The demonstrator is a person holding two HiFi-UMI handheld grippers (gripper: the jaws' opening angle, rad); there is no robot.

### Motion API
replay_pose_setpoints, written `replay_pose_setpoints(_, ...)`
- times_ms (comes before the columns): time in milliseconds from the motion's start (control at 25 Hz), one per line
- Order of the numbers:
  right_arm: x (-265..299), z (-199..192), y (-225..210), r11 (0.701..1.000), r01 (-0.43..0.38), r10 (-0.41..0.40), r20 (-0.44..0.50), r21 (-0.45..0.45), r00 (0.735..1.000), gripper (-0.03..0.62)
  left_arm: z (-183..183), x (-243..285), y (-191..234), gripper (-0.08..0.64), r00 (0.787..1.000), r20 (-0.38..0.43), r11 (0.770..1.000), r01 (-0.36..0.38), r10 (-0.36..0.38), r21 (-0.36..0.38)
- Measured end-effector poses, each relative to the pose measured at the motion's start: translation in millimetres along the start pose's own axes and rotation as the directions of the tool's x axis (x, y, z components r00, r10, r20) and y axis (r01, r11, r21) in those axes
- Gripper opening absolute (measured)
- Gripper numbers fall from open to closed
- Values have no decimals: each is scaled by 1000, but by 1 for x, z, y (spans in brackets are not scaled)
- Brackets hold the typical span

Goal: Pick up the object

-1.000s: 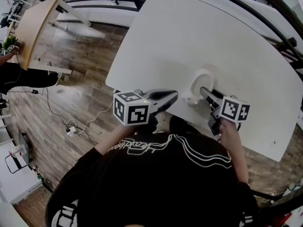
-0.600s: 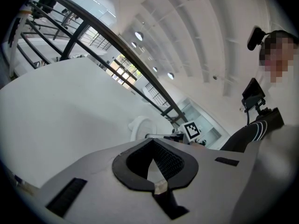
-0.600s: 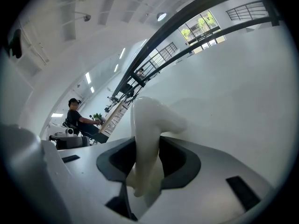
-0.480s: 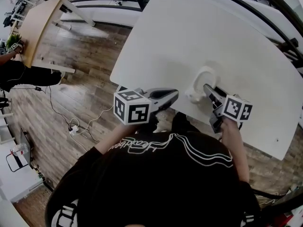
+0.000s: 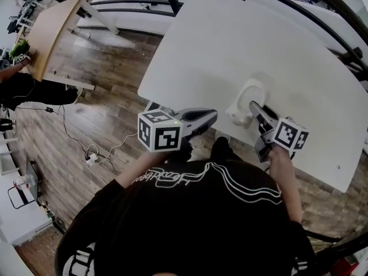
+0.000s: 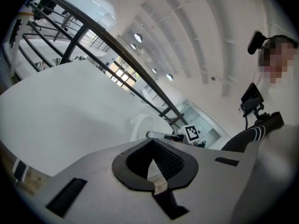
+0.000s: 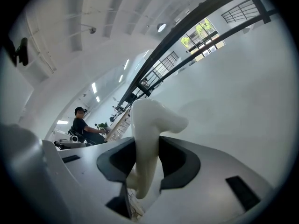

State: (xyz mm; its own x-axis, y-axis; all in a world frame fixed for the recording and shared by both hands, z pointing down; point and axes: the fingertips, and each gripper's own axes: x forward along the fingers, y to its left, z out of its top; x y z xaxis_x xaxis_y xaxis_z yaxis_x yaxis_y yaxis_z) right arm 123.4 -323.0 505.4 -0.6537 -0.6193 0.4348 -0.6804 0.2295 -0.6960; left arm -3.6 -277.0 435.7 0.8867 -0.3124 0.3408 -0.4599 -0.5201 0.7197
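Observation:
A white, curved, glossy object [image 5: 244,100] sits near the front edge of the white table [image 5: 241,45]. My right gripper [image 5: 253,106] is on it. In the right gripper view the object [image 7: 150,120] stands up between the dark pads [image 7: 175,160], which press on both of its sides. The right gripper [image 7: 147,160] has just been closing, with this object between its jaws. My left gripper [image 5: 211,117] hangs off the table's front edge, shut and empty. From the left gripper view [image 6: 154,164] the object [image 6: 138,126] shows ahead on the table.
Beyond the table's left edge lies wood flooring [image 5: 98,114] with cables and a power strip [image 5: 89,157]. A wooden table [image 5: 49,27] stands far left. Black railings [image 5: 132,4] run behind. A person [image 7: 81,125] sits in the background.
The right gripper's jaws have come in against the white object and the gripper has tilted slightly. The left gripper has hardly shifted.

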Motion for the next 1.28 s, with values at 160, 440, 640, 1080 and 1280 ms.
replay_pose_setpoints(160,-10,-2,20,999,-34,35,29,-33,999,135,-3,-9,-7,6,1000,8,999,-11,11,34)
replay_pose_setpoints(440,-35,-12,61,992,-106,111,75,-69,991,135,-14,-34,-27,6,999,40,998,-13,10,68)
replay_pose_setpoints(640,-55,-18,96,985,-139,149,98,-105,984,135,-15,-58,-47,6,997,78,994,-13,5,104)
replay_pose_setpoints(1080,-87,-54,159,965,-207,228,130,-160,965,135,-43,-112,-77,6,991,131,987,-18,-3,157)
replay_pose_setpoints(1280,-97,-67,181,963,-197,224,137,-183,965,135,-49,-131,-91,6,989,145,983,-5,-22,183)
